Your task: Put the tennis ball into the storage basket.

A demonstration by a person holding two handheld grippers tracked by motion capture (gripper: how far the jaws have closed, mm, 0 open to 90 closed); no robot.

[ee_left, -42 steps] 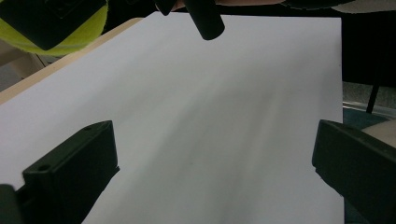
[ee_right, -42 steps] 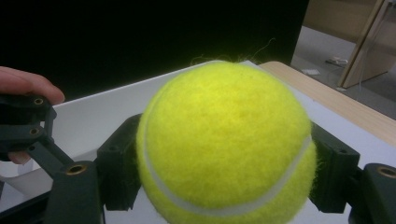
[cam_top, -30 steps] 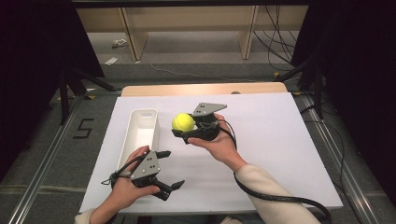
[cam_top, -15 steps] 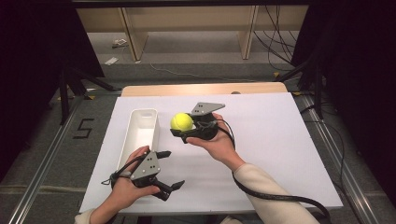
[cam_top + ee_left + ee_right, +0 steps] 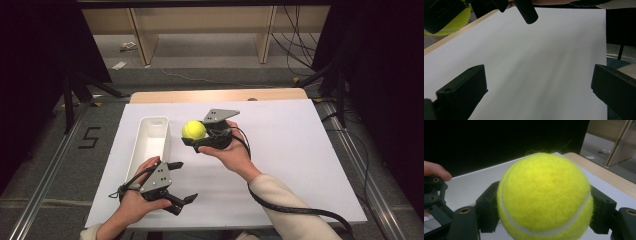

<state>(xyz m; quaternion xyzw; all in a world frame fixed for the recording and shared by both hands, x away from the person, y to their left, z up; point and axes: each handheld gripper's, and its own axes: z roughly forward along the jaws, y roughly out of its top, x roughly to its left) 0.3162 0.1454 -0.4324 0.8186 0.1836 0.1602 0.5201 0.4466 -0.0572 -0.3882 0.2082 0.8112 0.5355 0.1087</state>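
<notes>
Tennis ball (image 5: 193,130): sitting clamped between the jaws of the right tongs (image 5: 196,137), lifted off the white worktop (image 5: 300,150), just to the right of the white bin (image 5: 150,140).
Right tongs: gripping the ball at its two sides; in the right gripper view the black pads (image 5: 487,208) are pressing on the felt of the ball (image 5: 544,197) near its widest line.
Left tongs (image 5: 181,181): resting low over the near edge of the worktop with the jaws standing wide apart and holding nothing; in the left gripper view bare white worktop (image 5: 544,65) is lying between them.
Step in hand: likely carrying the ball across to the bin.
Doing it well: keeping the squeeze steady and level, since a round ball is apt to slip out; bringing it over the bin's open middle, clear of the rim, and lowering before releasing so it is not bouncing out.
</notes>
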